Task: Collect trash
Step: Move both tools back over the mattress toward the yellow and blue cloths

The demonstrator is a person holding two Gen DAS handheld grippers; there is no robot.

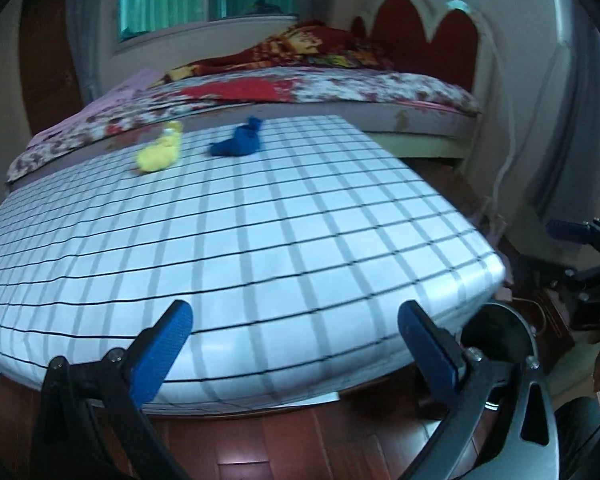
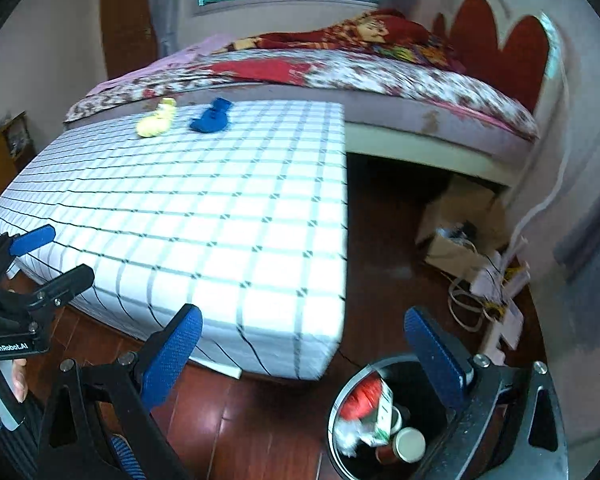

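Trash remains on the far side of the table [image 2: 204, 208], the one under the white grid-checked cloth: a crumpled yellow wad [image 1: 159, 154] and a crumpled blue wad [image 1: 238, 142] lie near each other, close to the edge that meets the bed [image 2: 400, 76]. The trash bin [image 2: 342, 392] stands on the wooden floor [image 2: 228, 420] by the table's near corner, just under the right gripper [image 2: 304, 348], and already holds red and white scraps, a carton and a small jar or cup. Both grippers hang at the near edge with jaws spread wide and nothing between them; the left gripper [image 1: 296, 332] faces the wads across the whole cloth. By my judgement this is the gap between pieces: one load is binned and the reach for the next has not begun. The next move calls for a long stretch across the table to one wad, and a closing low enough to catch soft, crushed material.
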